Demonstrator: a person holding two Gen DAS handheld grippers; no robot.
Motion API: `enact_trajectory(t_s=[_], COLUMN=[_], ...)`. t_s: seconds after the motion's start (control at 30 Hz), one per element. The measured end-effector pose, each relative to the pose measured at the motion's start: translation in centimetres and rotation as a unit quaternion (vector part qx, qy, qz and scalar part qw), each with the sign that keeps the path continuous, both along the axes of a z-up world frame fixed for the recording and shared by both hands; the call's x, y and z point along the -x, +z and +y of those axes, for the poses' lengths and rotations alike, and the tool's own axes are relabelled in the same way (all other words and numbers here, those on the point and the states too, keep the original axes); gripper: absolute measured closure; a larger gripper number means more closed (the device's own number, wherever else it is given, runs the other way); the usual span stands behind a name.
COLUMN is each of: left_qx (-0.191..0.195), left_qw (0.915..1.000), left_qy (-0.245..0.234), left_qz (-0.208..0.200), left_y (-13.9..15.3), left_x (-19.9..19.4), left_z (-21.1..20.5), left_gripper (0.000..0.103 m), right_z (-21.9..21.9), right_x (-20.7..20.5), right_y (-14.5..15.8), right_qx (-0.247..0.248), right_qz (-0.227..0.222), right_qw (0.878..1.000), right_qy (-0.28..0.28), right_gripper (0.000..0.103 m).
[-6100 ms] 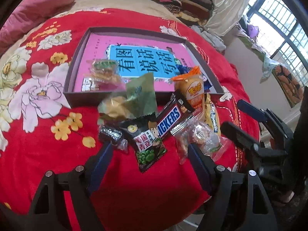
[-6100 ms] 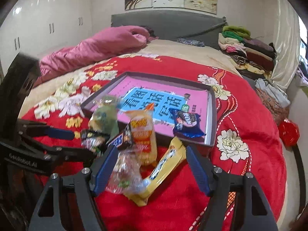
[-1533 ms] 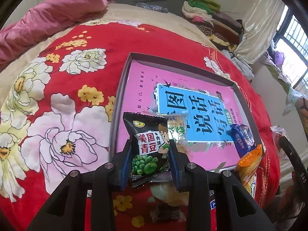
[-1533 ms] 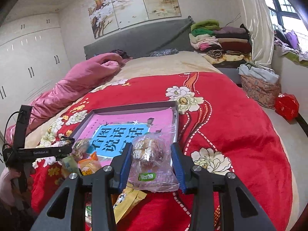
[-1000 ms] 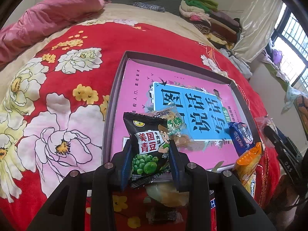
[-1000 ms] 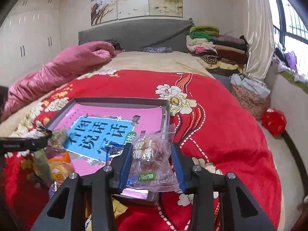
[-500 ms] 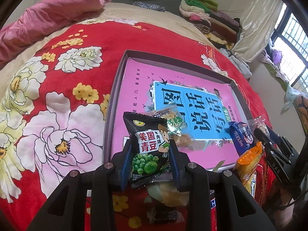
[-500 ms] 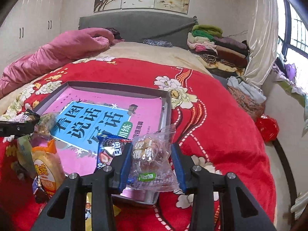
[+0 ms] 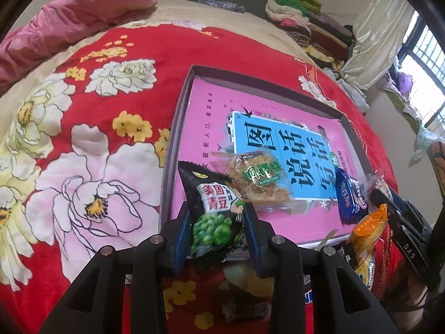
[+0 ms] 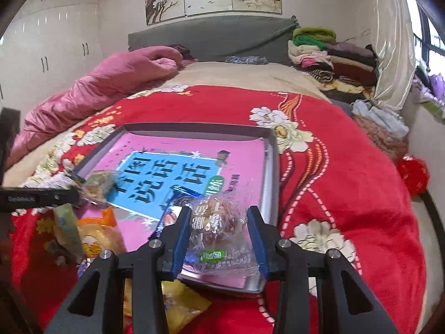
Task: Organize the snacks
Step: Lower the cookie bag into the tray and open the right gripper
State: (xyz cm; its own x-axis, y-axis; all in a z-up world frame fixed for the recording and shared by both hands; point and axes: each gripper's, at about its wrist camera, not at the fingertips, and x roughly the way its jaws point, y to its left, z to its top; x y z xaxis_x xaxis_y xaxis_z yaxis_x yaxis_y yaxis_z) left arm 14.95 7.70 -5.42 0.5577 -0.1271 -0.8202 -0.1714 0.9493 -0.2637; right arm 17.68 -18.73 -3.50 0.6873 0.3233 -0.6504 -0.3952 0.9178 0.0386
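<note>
My left gripper (image 9: 217, 225) is shut on a black green-pea packet (image 9: 214, 208), held over the near left edge of the grey tray (image 9: 178, 117). The tray holds a pink and blue book (image 9: 278, 139), a clear cracker packet (image 9: 258, 178) and a blue packet (image 9: 349, 197). My right gripper (image 10: 219, 233) is shut on a clear pastry bag (image 10: 217, 231), held over the tray's near right corner (image 10: 274, 167). The right gripper also shows at the right edge of the left wrist view (image 9: 395, 217).
Loose snacks lie on the red floral blanket (image 9: 83, 139) in front of the tray: an orange packet (image 9: 367, 231), a yellow bar (image 10: 180, 303) and others partly hidden. A pink duvet (image 10: 111, 83) and folded clothes (image 10: 328, 53) lie at the back. The bed edge drops at the right.
Over six seconds both grippers closed on snacks and lifted them toward the tray. In the last half second the right gripper moved a little further over the tray corner; the left barely moved.
</note>
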Motion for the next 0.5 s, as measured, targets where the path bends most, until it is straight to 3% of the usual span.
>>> enact_trajectory(t_s=[0.33,0.5], left_qx=[-0.010,-0.011], left_qw=[0.9999,0.9999], left_qy=[-0.005,-0.007], left_qz=[0.001,0.001], left_y=[0.07,0.11], left_x=[0.02,-0.02], left_z=[-0.21,-0.21], left_gripper=[0.066,0.066], right_z=[-0.02,-0.52], right_x=[0.16,-0.08], right_y=[-0.19,-0.26], right_qx=[-0.056,-0.063], right_qz=[0.027,0.030], right_qw=[0.998,0.998], right_qy=[0.028,0.010], right_gripper=[0.062,0.061])
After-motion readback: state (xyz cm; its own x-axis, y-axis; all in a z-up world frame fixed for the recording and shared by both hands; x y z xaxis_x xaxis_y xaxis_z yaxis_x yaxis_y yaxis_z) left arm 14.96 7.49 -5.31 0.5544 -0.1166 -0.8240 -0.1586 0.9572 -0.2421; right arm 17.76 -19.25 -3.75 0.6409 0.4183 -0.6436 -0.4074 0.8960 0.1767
